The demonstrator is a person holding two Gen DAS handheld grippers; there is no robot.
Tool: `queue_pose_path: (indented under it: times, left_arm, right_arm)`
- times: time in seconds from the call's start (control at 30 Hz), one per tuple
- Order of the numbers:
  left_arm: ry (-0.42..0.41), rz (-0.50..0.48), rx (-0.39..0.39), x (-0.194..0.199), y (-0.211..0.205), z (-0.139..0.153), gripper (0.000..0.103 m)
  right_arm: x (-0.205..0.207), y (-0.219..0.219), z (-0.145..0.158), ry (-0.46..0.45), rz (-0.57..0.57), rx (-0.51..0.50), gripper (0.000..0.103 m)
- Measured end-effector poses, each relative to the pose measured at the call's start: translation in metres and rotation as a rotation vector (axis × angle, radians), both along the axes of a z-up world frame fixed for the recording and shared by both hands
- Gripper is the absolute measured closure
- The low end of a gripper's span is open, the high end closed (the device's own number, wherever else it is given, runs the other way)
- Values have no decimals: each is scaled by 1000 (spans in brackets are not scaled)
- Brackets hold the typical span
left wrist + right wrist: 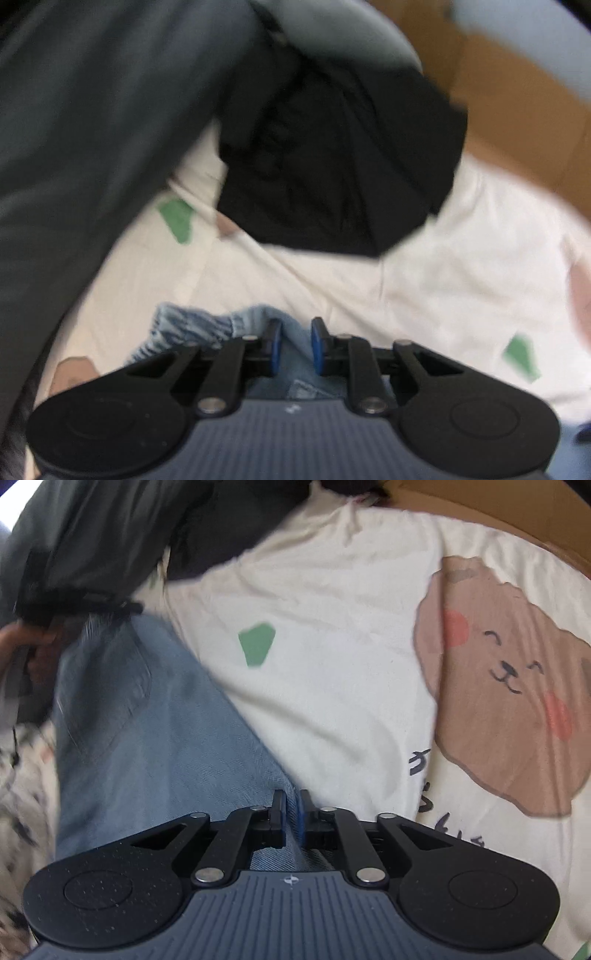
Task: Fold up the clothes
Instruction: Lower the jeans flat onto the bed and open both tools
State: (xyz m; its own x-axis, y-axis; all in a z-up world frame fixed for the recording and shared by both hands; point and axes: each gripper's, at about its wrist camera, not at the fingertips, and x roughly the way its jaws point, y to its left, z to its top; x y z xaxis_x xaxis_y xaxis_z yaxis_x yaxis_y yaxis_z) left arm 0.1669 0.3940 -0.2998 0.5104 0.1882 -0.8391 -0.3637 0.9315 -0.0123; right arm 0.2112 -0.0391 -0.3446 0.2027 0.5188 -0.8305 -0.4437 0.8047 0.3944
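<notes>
Light blue denim jeans (147, 731) stretch from my right gripper (291, 812) up toward the left of the right wrist view, over a cream bedsheet (332, 664). That gripper is shut on a fold of the denim. In the left wrist view, my left gripper (295, 338) pinches another part of the jeans (291, 343) between its blue pads (274, 334), with a bunched elastic edge (192, 328) to its left. A black garment (332, 158) lies crumpled on the sheet beyond it.
A person's dark grey sleeve (92, 129) fills the left of the left wrist view; a hand (22, 638) shows at the left edge of the right wrist view. The sheet carries a brown bear print (509, 701) and green patches (256, 644). Brown cardboard (517, 103) stands behind.
</notes>
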Motion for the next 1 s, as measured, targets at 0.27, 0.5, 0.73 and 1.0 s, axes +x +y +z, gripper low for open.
queue_pose_path:
  times: [0.27, 0.5, 0.73, 1.0]
  left_arm:
    - [-13, -36, 66, -33, 9, 18, 85]
    - [-1, -10, 77, -26, 23, -8, 85]
    - [39, -15, 25, -4, 43, -34, 86]
    - [68, -43, 59, 15, 45, -39, 84]
  right_arm:
    - [-17, -20, 39, -147, -5, 11, 93]
    - [-50, -20, 27, -107, 53, -50, 93]
    - [-63, -36, 3, -28, -1, -145, 91]
    - [-50, -38, -13, -40, -18, -193, 99]
